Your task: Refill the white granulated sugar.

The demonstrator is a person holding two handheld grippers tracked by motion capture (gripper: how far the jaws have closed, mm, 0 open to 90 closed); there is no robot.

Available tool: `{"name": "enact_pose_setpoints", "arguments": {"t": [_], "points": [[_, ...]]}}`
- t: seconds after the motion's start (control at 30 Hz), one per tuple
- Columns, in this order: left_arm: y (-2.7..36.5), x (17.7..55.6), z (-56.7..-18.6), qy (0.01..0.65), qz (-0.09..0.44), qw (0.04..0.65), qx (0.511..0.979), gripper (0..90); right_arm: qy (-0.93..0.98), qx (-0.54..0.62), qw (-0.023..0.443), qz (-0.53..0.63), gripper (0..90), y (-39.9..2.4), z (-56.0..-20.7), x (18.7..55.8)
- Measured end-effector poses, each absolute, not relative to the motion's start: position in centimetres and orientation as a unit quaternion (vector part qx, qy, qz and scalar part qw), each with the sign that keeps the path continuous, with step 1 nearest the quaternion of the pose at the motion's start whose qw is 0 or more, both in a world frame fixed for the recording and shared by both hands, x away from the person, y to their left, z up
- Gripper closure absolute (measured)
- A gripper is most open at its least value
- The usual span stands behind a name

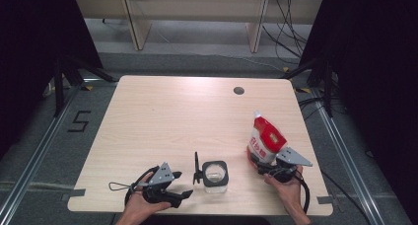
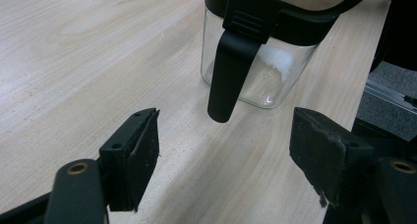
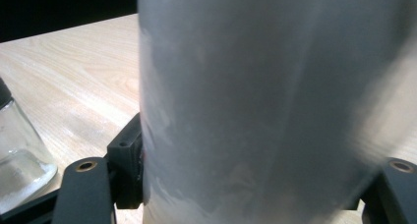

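A small square glass jar (image 1: 215, 175) with a black rim stands near the table's front edge, its black lid (image 1: 197, 168) flipped up on its left side. In the left gripper view the jar (image 2: 265, 81) holds a little white powder, and a black lid tab (image 2: 228, 71) hangs down its wall. My left gripper (image 1: 181, 184) rests open just left of the jar, with nothing between the jaws (image 2: 226, 165). My right gripper (image 1: 261, 166) is shut on the base of a red and white spouted pouch (image 1: 265, 138), held upright right of the jar. Up close, the pouch (image 3: 265, 106) looks grey.
The light wooden table (image 1: 162, 111) has a round cable hole (image 1: 239, 91) at the back right. The jar (image 3: 19, 145) stands close to the left of the right gripper's jaws. Black stand legs (image 1: 64, 77) flank the table, and cables lie on the floor behind.
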State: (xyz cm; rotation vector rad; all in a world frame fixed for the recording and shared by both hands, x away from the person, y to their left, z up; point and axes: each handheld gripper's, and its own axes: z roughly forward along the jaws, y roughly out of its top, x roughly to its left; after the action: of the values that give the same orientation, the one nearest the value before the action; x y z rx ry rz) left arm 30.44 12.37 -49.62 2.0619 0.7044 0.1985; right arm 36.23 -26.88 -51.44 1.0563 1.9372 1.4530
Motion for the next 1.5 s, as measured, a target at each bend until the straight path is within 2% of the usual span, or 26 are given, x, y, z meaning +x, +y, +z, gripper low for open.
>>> {"name": "enact_pose_setpoints", "arguments": {"t": [0.27,0.33,0.47,0.53,0.6,0.67,0.7,0.73,0.77,0.83,0.97,1.1,1.13,1.27,1.33,1.43,1.5], "points": [[12.33,30.41,-49.65,0.285,0.083,0.459,0.837,26.7,0.709,0.382,0.248,0.539,29.6,-26.7,-51.47,36.52],[12.34,30.41,-49.64,0.285,0.082,0.458,0.838,26.7,0.701,0.378,0.266,0.542,30.1,-26.55,-51.54,36.65],[12.3,30.37,-49.7,0.286,0.086,0.459,0.836,26.7,0.711,0.38,0.25,0.536,30.5,-26.45,-51.46,36.61],[12.39,30.53,-49.65,0.271,0.093,0.458,0.841,26.7,0.707,0.39,0.257,0.531,30.2,-26.34,-51.43,36.46],[12.26,30.39,-49.68,0.283,0.088,0.46,0.837,26.7,0.702,0.372,0.287,0.536,27.0,-26.53,-51.55,36.92],[12.21,30.33,-49.69,0.288,0.083,0.461,0.835,26.7,0.694,0.384,0.282,0.54,24.7,-26.48,-51.55,36.85],[12.2,30.34,-49.7,0.288,0.082,0.461,0.836,26.7,0.678,0.393,0.294,0.547,24.7,-26.37,-51.71,36.9],[12.24,30.36,-49.69,0.286,0.083,0.458,0.838,26.7,0.685,0.392,0.273,0.551,24.9,-26.5,-51.6,36.86],[12.27,30.4,-49.69,0.285,0.085,0.455,0.84,26.8,0.679,0.395,0.283,0.55,26.5,-26.42,-51.67,36.92],[12.27,30.45,-49.73,0.278,0.088,0.456,0.841,26.9,0.684,0.391,0.27,0.554,31.8,-26.34,-51.59,36.8],[12.26,30.5,-49.71,0.269,0.087,0.457,0.843,27.0,0.693,0.382,0.278,0.544,33.1,-26.23,-51.57,36.83],[12.31,30.51,-49.67,0.265,0.089,0.452,0.847,27.0,0.69,0.397,0.267,0.543,34.3,-26.1,-51.48,36.66],[12.17,30.32,-49.73,0.28,0.077,0.455,0.842,27.0,0.691,0.4,0.268,0.54,34.5,-26.11,-51.44,36.66],[12.29,30.52,-49.63,0.262,0.087,0.449,0.85,27.1,0.695,0.398,0.267,0.536,35.6,-26.2,-51.26,36.72],[12.2,30.36,-49.68,0.275,0.079,0.453,0.845,27.2,0.698,0.393,0.274,0.532,36.0,-26.36,-51.17,36.83],[12.15,30.33,-49.79,0.281,0.082,0.46,0.838,27.3,0.691,0.407,0.26,0.539,36.4,-26.32,-51.06,36.54],[12.29,30.41,-49.69,0.271,0.089,0.458,0.842,27.3,0.71,0.387,0.275,0.52,36.7,-26.77,-50.79,36.53]]}}
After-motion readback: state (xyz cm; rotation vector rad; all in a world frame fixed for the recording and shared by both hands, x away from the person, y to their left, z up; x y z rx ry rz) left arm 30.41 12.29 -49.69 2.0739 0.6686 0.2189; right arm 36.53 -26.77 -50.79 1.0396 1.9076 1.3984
